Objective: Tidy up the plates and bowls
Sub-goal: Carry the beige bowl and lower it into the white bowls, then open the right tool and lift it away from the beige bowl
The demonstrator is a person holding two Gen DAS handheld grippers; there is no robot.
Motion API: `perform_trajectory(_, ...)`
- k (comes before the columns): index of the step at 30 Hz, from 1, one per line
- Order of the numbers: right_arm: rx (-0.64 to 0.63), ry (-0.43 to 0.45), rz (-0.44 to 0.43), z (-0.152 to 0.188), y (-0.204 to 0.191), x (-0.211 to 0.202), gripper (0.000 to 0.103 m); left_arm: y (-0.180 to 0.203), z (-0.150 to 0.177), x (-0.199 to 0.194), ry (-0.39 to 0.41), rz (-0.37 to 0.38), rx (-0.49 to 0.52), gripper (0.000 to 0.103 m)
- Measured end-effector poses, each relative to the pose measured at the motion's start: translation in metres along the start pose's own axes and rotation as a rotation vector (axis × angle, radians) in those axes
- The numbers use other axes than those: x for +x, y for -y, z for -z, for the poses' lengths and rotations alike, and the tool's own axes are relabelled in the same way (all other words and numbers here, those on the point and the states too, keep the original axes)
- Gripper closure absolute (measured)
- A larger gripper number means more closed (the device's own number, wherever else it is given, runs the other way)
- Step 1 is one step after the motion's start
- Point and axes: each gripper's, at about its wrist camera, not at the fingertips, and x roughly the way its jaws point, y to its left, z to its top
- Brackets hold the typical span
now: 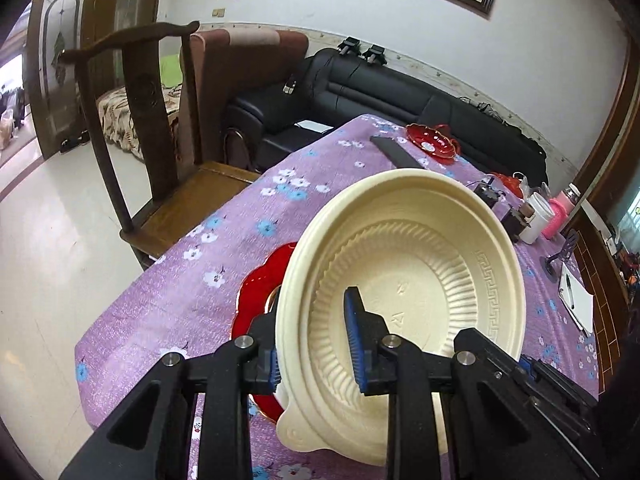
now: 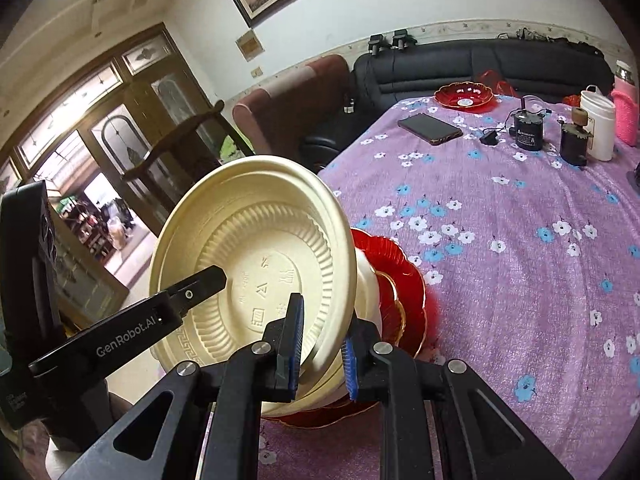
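Note:
A cream plastic bowl (image 1: 404,268) is held tilted above a red scalloped plate (image 1: 256,300) on the purple flowered tablecloth (image 1: 224,256). My left gripper (image 1: 314,344) is shut on the bowl's near rim, one finger inside, one outside. My right gripper (image 2: 320,346) is shut on the rim of the same bowl (image 2: 256,256), which appears to be nested in others; the left gripper's finger (image 2: 192,292) reaches into it. The red plate (image 2: 400,292) lies under the bowl. A second red plate (image 1: 434,142) sits at the far end of the table, also in the right wrist view (image 2: 466,95).
A phone (image 2: 430,128), black devices (image 2: 528,128), a white jar (image 2: 598,126) and a pink bottle (image 2: 626,108) stand at the far right. A notepad with pen (image 1: 576,298) lies on the right. A wooden chair (image 1: 172,152) and black sofa (image 1: 360,92) stand beyond the table.

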Motion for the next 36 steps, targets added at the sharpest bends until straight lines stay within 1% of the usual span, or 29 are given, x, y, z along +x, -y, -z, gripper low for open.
perform_trajectory(7, -0.009, -0.046, 0.062, 0.000, -0.002, 0.019, 0.083, -0.011, 0.007, 0.017, -0.044, 0.018, -0.024, 0.079)
perform_trajectory(10, -0.016, -0.053, 0.081, 0.002, -0.008, 0.024, 0.083, -0.014, 0.007, 0.017, -0.040, 0.019, -0.033, 0.078)
perform_trajectory(12, -0.017, -0.050, 0.096, 0.002, -0.011, 0.026, 0.083, -0.016, 0.007, 0.018, -0.043, 0.020, -0.034, 0.074)
perform_trajectory(14, -0.020, -0.054, 0.096, 0.003, -0.014, 0.029, 0.083, -0.016, 0.008, 0.018, -0.045, 0.028, -0.037, 0.061)
perform_trajectory(15, -0.026, -0.050, 0.100, 0.003, -0.016, 0.029, 0.083, -0.015, 0.008, 0.017, -0.040, 0.026, -0.037, 0.057)
perform_trajectory(17, -0.049, -0.036, 0.121, 0.002, -0.020, 0.028, 0.082, -0.015, 0.007, 0.013, -0.019, 0.016, -0.034, 0.043)
perform_trajectory(18, -0.059, -0.025, 0.128, 0.002, -0.022, 0.027, 0.079, -0.016, 0.006, 0.010, -0.006, 0.018, -0.036, 0.040)
perform_trajectory(19, -0.064, -0.014, 0.135, 0.002, -0.023, 0.025, 0.075, -0.017, 0.005, 0.007, 0.008, 0.024, -0.042, 0.032)
perform_trajectory(20, -0.069, -0.001, 0.142, 0.001, -0.024, 0.023, 0.072, -0.018, 0.004, 0.002, 0.025, 0.034, -0.052, 0.026)
perform_trajectory(21, -0.075, 0.010, 0.145, 0.000, -0.025, 0.021, 0.067, -0.019, 0.003, -0.002, 0.042, 0.041, -0.059, 0.024)
perform_trajectory(22, -0.080, 0.019, 0.146, 0.000, -0.026, 0.020, 0.058, -0.019, 0.003, -0.005, 0.051, 0.044, -0.062, 0.024)
perform_trajectory(23, -0.081, 0.024, 0.147, -0.001, -0.027, 0.018, 0.053, -0.019, 0.002, -0.008, 0.061, 0.046, -0.063, 0.023)
perform_trajectory(24, -0.084, 0.035, 0.148, -0.002, -0.027, 0.017, 0.044, -0.019, 0.002, -0.009, 0.065, 0.049, -0.063, 0.023)
perform_trajectory(25, -0.087, 0.043, 0.148, -0.002, -0.028, 0.015, 0.039, -0.019, 0.002, -0.011, 0.068, 0.053, -0.063, 0.023)
perform_trajectory(28, -0.105, 0.071, 0.167, -0.002, -0.031, 0.010, 0.038, -0.020, 0.003, -0.013, 0.073, 0.057, -0.067, 0.023)
perform_trajectory(30, -0.112, 0.107, 0.185, -0.002, -0.032, 0.003, 0.038, -0.020, 0.003, -0.015, 0.083, 0.050, -0.064, 0.023)
perform_trajectory(33, -0.116, 0.151, 0.210, -0.002, -0.034, -0.007, 0.038, -0.020, 0.004, -0.024, 0.123, 0.029, -0.055, 0.023)
perform_trajectory(36, -0.105, 0.180, 0.221, -0.001, -0.033, -0.017, 0.034, -0.016, 0.005, -0.035, 0.176, 0.000, -0.028, 0.022)
